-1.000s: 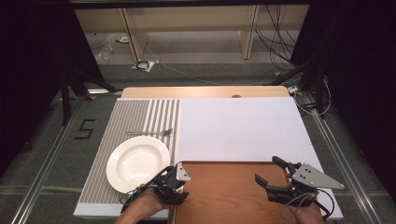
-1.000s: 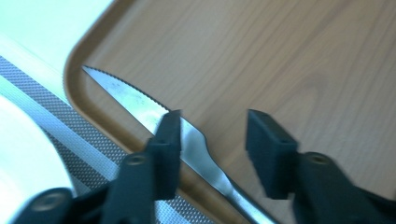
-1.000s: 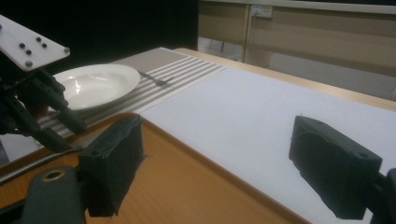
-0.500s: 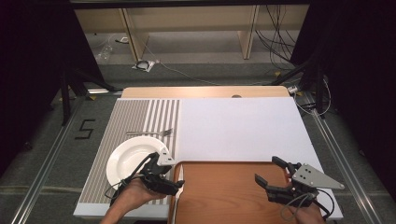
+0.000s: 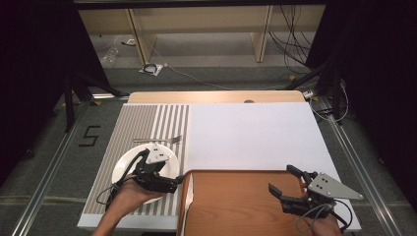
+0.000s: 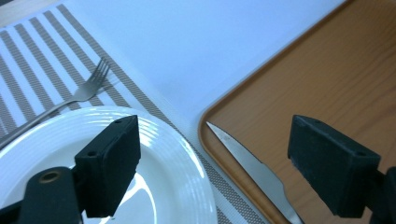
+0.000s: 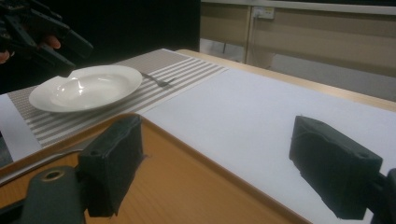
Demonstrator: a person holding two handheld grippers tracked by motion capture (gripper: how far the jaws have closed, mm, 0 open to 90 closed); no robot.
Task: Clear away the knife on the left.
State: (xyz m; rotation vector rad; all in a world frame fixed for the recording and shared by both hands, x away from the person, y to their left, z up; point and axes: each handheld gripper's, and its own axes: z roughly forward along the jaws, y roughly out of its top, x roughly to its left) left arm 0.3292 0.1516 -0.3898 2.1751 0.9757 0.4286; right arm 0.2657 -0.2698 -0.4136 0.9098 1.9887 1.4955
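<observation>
A white plate lies on the striped placemat, with a fork just behind it. My left gripper hovers open over the plate's right side, jaws towards the wooden tray. A knife lies along the tray's left edge. In the left gripper view the open left gripper frames the plate, the knife and the fork. My right gripper stands open and empty over the tray's right part. In the right gripper view the right gripper faces the plate.
A large white mat covers the table behind the tray. The wooden table edge runs along the back, with shelving and cables on the floor beyond. The left gripper and a hand appear at the right gripper view's top left.
My left gripper has moved left and away from the tray's left edge to hang over the plate. The right gripper has stayed put and open.
</observation>
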